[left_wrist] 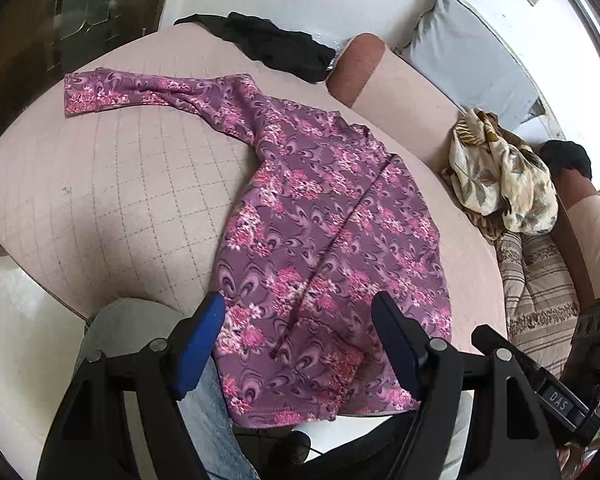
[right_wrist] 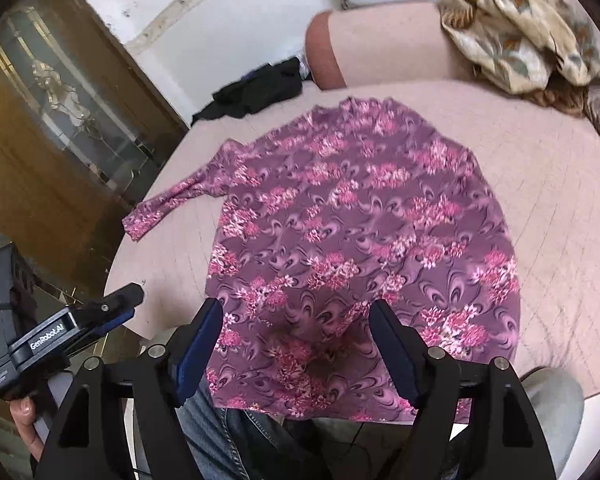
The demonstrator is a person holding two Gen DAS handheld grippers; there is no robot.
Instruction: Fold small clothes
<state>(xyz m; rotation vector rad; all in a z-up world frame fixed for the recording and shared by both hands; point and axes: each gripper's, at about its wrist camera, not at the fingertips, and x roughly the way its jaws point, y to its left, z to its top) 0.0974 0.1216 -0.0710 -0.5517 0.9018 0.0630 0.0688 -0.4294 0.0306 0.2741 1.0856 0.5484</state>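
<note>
Left wrist view: purple floral top [left_wrist: 320,240] lies flat mid-frame on pink quilted cushion [left_wrist: 120,200], 1 sleeve [left_wrist: 148,94] reaching upper left; likely light, limp knit, pinch hem corners; left gripper [left_wrist: 298,344] and right gripper [right_wrist: 296,344] spread, empty.

Both wrist cameras look steeply down, close over the near hem of the purple floral top [left_wrist: 324,220] [right_wrist: 360,232], which both views share.

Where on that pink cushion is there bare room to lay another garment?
Bare quilted cushion lies left of the purple floral top, below its outstretched sleeve. Crowded: black garment at the far edge, patterned cloth heap on the right.
</note>
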